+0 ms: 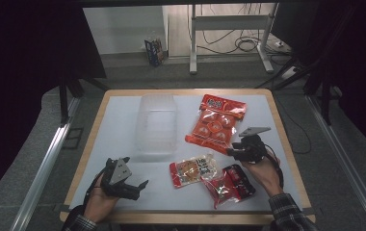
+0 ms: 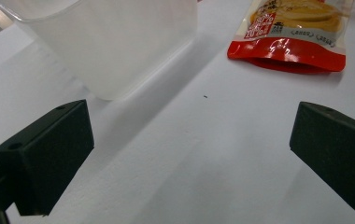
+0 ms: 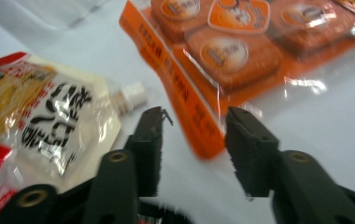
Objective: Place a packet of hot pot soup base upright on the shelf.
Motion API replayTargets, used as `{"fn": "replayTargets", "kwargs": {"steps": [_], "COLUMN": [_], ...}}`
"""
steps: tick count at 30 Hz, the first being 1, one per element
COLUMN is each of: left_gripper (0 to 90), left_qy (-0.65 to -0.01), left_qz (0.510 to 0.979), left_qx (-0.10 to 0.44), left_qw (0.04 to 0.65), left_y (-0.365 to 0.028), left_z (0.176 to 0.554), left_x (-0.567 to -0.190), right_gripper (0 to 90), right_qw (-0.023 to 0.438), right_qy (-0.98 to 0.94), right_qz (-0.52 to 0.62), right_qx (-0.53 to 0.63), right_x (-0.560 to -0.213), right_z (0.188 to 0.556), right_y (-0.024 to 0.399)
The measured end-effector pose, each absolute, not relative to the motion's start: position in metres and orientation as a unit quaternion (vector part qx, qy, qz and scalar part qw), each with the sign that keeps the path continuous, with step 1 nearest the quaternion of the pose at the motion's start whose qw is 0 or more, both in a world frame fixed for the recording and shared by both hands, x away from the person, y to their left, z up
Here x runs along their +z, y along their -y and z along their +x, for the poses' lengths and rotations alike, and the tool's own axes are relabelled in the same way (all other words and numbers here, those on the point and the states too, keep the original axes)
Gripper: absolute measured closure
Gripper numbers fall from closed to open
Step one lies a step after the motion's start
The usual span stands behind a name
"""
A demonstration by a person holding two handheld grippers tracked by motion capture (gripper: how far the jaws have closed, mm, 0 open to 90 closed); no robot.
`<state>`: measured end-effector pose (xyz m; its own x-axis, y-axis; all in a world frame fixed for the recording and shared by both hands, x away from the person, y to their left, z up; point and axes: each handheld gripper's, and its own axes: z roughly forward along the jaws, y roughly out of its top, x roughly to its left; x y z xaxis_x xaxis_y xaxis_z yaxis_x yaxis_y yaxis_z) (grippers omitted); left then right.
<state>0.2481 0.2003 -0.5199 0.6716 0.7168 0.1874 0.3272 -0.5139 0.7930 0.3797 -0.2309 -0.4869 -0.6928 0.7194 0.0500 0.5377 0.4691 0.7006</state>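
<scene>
A big orange snack pack lies at the table's back right. My right gripper sits at its near corner. In the right gripper view the jaws stand partly apart, with the corner of the orange pack between them and a gap on the left side. A red and yellow spouted pouch lies front centre, with a dark red packet to its right. My left gripper rests open at the front left, its jaws wide over bare table.
A clear plastic container stands at the middle back of the white table top, close ahead of the left gripper as the container shows there. The pouch lies ahead to its right. A wooden rim edges the table.
</scene>
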Motion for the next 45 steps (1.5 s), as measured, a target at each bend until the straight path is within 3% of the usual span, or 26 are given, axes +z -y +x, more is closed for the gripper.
{"fn": "replayTargets", "kwargs": {"steps": [4,5,10,23,45], "left_gripper": [0.0,0.0,0.0,0.0,0.0], "left_qy": [-0.311,-0.311,-0.308,-0.307,-0.301], "left_qz": [0.833,0.832,0.834,0.835,0.838], "left_qx": [0.258,0.258,0.258,0.256,0.255], "left_qw": [0.379,0.380,0.378,0.379,0.376], "left_y": [-0.200,-0.200,-0.199,-0.199,-0.198], "left_z": [0.248,0.247,0.247,0.246,0.246], "left_x": [-0.519,-0.519,-0.519,-0.520,-0.520], "right_gripper": [69.0,75.5,84.1,88.0,88.2], "right_qw": [0.127,0.121,0.129,0.147,0.183], "right_qy": [-0.852,-0.853,-0.860,-0.857,-0.864], "right_qz": [0.362,0.359,0.348,0.354,0.353], "right_qx": [0.356,0.358,0.349,0.344,0.308], "right_x": [-0.489,-0.492,-0.496,-0.503,-0.511], "right_z": [0.395,0.407,0.428,0.490,0.553], "right_y": [0.223,0.216,0.194,0.150,0.108]}}
